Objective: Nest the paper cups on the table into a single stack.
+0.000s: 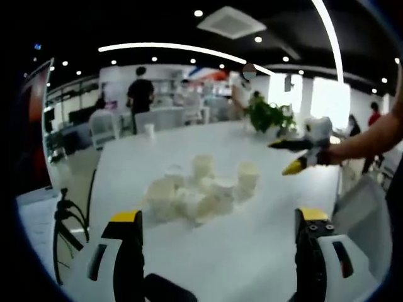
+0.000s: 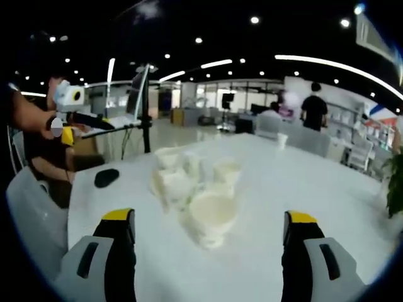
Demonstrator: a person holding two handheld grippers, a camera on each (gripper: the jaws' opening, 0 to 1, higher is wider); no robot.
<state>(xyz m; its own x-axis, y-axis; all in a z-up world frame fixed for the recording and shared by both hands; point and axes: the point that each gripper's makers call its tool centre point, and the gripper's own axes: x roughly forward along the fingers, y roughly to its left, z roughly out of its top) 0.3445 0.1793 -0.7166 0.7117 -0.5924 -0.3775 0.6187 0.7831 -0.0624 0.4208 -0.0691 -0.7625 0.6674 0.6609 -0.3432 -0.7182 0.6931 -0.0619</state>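
- Your paper cups (image 1: 201, 192) sit bunched in a loose cluster on the white table (image 1: 264, 245), at the centre of the left gripper view and just above its jaws.
- In the right gripper view the same cluster (image 2: 195, 195) lies centre frame, with one large cup (image 2: 213, 217) nearest, between and just above the jaws.
- Your left gripper (image 1: 217, 233) is spread wide and holds nothing; your right gripper (image 2: 208, 236) is likewise wide and empty.
- The right gripper (image 1: 296, 157) also appears at centre right of the left gripper view, hovering above the table to the side of the cluster.
- Judging by how large the cups look, your right gripper seems the nearer one, and the near cup lies straight ahead along its jaws.
- The cups look upright, though blur hides their rims, so you would likely close from the side.
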